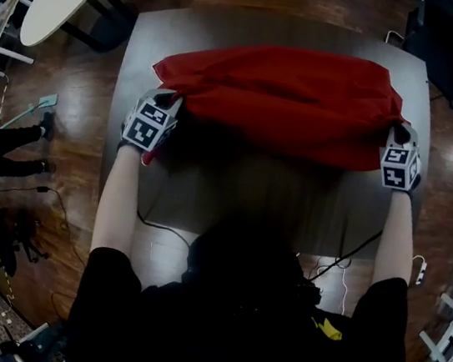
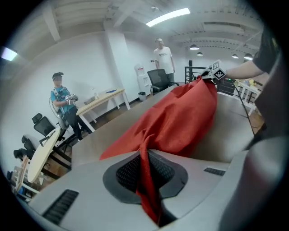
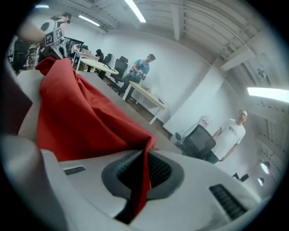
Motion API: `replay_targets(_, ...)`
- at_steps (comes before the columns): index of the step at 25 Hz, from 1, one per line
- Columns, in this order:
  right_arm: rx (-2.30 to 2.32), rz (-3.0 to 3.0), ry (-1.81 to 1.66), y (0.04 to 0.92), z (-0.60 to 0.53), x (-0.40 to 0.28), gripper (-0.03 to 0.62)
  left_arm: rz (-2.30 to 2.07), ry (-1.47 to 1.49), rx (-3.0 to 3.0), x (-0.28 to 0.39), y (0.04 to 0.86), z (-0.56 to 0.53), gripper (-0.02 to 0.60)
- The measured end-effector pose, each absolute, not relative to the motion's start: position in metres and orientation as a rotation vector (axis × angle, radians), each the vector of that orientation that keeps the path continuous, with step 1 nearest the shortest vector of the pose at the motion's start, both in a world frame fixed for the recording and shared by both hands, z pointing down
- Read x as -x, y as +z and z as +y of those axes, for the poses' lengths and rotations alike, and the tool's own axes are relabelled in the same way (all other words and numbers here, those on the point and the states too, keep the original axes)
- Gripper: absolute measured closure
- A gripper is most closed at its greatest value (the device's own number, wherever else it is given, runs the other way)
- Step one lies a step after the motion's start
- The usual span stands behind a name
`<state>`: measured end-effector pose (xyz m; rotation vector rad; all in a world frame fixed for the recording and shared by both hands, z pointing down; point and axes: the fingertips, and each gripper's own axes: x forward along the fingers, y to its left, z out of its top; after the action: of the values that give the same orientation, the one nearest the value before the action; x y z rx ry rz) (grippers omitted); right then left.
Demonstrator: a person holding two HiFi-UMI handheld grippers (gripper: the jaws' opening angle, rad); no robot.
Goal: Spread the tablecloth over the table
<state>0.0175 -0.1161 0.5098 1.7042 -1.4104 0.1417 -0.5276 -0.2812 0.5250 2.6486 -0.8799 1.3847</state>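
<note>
Head view shows the red tablecloth (image 1: 281, 100) bunched in a thick band across the far half of the surface (image 1: 249, 196), whose near half is bare. The left hand-held gripper (image 1: 173, 102) pinches the cloth's edge at the surface's left side, and the right hand-held gripper (image 1: 397, 131) pinches it at the right side. In each gripper view the jaws are closed tight on a thin fold of red fabric running between the pads. Gripping two well-separated points along one edge makes that edge taut and straight. I judge this lets the person draw the cloth toward the surface's near edge so it unfolds evenly rather than dragging as a heap.
</note>
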Motion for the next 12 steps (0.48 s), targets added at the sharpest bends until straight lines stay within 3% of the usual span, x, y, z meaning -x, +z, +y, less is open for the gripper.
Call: replay_targets(12, -1.47, -1.403, 0.351, 0.614, -0.186, -0.032, 0.582, -0.876, 1.543, -2.405, 0.499, 0.627, -0.361, 0.565)
